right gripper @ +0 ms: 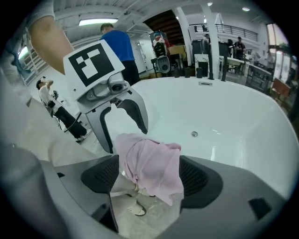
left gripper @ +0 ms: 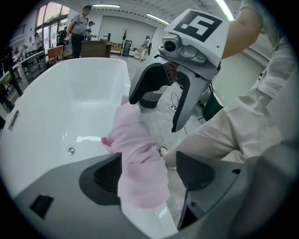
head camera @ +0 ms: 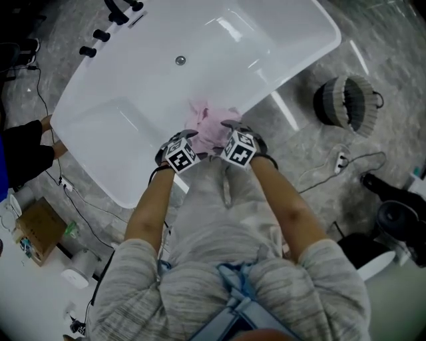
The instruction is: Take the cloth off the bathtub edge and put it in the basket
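Cloth point(head camera: 212, 122) is being straddled on bathtub edge point(head camera: 293, 74) | left gripper point(left gripper: 148, 172), right gripper point(right gripper: 145, 173) are being held wide-open for two-sided pinch

- I see grey marbled floor point(head camera: 313, 166) just right of the right gripper point(head camera: 239, 131).
- Cardboard box point(head camera: 40, 230) well left of the left gripper point(head camera: 174, 143).
- Ceiling strip light point(left gripper: 105, 6) far ahead of the left gripper, windows point(left gripper: 49, 14) ahead-left.

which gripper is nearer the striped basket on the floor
Right. The right gripper is at the side of the cloth facing the basket; the left gripper is at the cloth's far side.
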`<state>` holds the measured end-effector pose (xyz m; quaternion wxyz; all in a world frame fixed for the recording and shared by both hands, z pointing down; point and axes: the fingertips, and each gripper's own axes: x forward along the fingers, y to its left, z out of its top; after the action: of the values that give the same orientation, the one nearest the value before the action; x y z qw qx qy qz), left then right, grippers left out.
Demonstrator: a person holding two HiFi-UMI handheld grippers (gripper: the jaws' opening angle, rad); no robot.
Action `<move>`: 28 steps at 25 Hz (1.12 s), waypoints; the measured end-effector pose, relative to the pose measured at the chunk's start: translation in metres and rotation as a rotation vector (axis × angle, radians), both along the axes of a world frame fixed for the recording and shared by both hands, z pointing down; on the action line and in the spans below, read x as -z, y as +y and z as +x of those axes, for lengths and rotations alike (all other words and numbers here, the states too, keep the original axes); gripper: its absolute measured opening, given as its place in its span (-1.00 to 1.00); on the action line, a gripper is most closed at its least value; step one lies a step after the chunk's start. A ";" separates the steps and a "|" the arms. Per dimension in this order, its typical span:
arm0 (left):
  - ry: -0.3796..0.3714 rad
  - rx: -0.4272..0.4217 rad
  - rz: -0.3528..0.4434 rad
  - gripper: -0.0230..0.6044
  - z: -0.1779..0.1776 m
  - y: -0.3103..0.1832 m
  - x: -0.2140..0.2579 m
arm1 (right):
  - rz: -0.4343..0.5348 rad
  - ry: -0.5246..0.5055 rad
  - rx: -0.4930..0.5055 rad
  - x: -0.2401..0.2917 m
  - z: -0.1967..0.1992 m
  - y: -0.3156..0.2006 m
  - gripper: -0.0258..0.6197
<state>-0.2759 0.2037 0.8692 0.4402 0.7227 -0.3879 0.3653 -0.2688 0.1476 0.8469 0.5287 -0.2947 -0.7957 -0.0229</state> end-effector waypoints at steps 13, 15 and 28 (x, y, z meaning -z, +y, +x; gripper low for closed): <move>-0.062 -0.015 -0.075 0.19 -0.010 0.013 -0.041 | 0.109 0.054 0.221 -0.049 -0.003 0.006 0.24; -0.056 -0.012 -0.082 0.19 -0.006 0.013 -0.044 | 0.114 0.064 0.232 -0.053 -0.004 0.007 0.24; -0.005 0.012 -0.096 0.18 0.004 0.009 -0.057 | 0.188 0.072 0.437 -0.074 -0.003 0.005 0.24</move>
<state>-0.2721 0.2131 0.9263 0.4757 0.6973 -0.3754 0.3829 -0.2717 0.1526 0.9210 0.5643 -0.4100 -0.6880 -0.2001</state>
